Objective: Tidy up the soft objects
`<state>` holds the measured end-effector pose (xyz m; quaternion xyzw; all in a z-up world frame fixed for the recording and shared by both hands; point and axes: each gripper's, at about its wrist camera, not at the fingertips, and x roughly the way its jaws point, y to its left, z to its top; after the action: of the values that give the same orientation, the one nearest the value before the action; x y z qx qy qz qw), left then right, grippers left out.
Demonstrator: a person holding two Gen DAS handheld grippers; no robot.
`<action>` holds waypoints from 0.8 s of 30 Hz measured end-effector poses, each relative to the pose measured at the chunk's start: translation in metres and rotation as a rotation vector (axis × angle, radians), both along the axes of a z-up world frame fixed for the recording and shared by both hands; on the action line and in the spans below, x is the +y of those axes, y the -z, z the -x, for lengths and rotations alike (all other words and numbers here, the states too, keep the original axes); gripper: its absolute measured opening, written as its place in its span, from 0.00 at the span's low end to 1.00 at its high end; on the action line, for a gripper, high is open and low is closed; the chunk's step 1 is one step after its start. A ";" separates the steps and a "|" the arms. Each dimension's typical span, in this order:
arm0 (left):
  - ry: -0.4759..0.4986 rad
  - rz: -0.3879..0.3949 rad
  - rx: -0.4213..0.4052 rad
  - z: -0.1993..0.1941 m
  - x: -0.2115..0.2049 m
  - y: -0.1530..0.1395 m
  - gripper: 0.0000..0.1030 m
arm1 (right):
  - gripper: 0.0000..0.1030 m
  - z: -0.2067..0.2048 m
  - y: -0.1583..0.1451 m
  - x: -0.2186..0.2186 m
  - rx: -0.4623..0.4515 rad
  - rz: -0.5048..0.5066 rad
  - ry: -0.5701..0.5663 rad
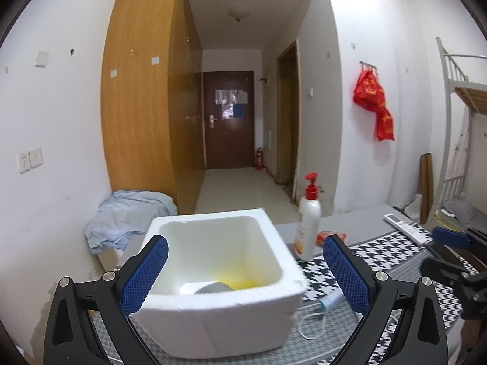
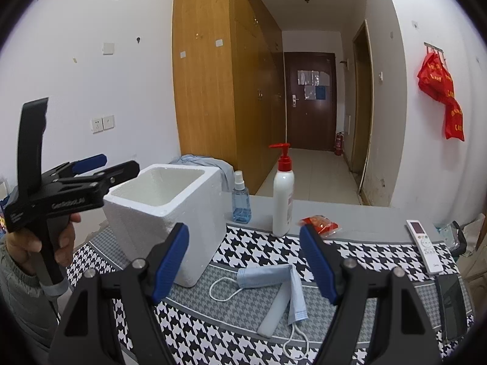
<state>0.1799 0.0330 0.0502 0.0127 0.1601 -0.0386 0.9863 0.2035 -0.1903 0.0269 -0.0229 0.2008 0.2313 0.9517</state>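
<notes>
The only writing clear enough to read is the pale "GenRobot.AI" lettering moulded along the black body of the left gripper (image 2: 91, 164), seen from the right wrist view. The pump bottle (image 2: 283, 203) carries a printed label in orange and red, but the words are too small to make out. The red bag (image 2: 441, 91) hanging on the wall shows yellow characters, also unreadable.

The left gripper (image 1: 243, 273) has its jaws spread wide, holding nothing, and its textured blue pads (image 1: 143, 273) straddle the white foam box (image 1: 219, 313). The box is chunky, grainy polystyrene with thick walls and rounded corners. Inside on its floor lie a grey item (image 1: 213, 287) and something yellow (image 1: 240, 283), perhaps soft cloth, though the view is blurred.

The right gripper (image 2: 243, 261) is likewise wide open and empty, hovering above a light blue face mask (image 2: 274, 276). The mask is pleated, thin fabric with white ear loops, partly folded, draped over a white cylindrical stick (image 2: 274, 313). Both lie on the houndstooth mat (image 2: 243, 249), a woven-looking black and white sheet, just beside the foam box.

Near the far edge of the mat stand a clear blue spray bottle (image 2: 241, 203) and the glossy white pump bottle with its red head. A crinkled red packet (image 2: 319, 223) lies close by, and a white remote control (image 2: 423, 246) rests to the right.
</notes>
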 end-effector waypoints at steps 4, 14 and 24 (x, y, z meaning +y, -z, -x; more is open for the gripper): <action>-0.006 0.006 -0.009 0.011 -0.004 -0.001 0.99 | 0.77 0.006 -0.003 -0.004 -0.004 -0.024 0.000; -0.006 0.035 -0.018 0.034 -0.010 -0.005 0.99 | 0.77 0.030 -0.008 -0.009 -0.039 -0.019 0.003; 0.011 0.024 -0.040 0.068 -0.024 -0.003 0.99 | 0.77 0.048 -0.009 -0.017 -0.042 -0.025 0.012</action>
<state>0.1119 0.0094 0.0531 0.0026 0.1397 -0.0459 0.9891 0.1559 -0.2077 0.0355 -0.0148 0.1782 0.2275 0.9572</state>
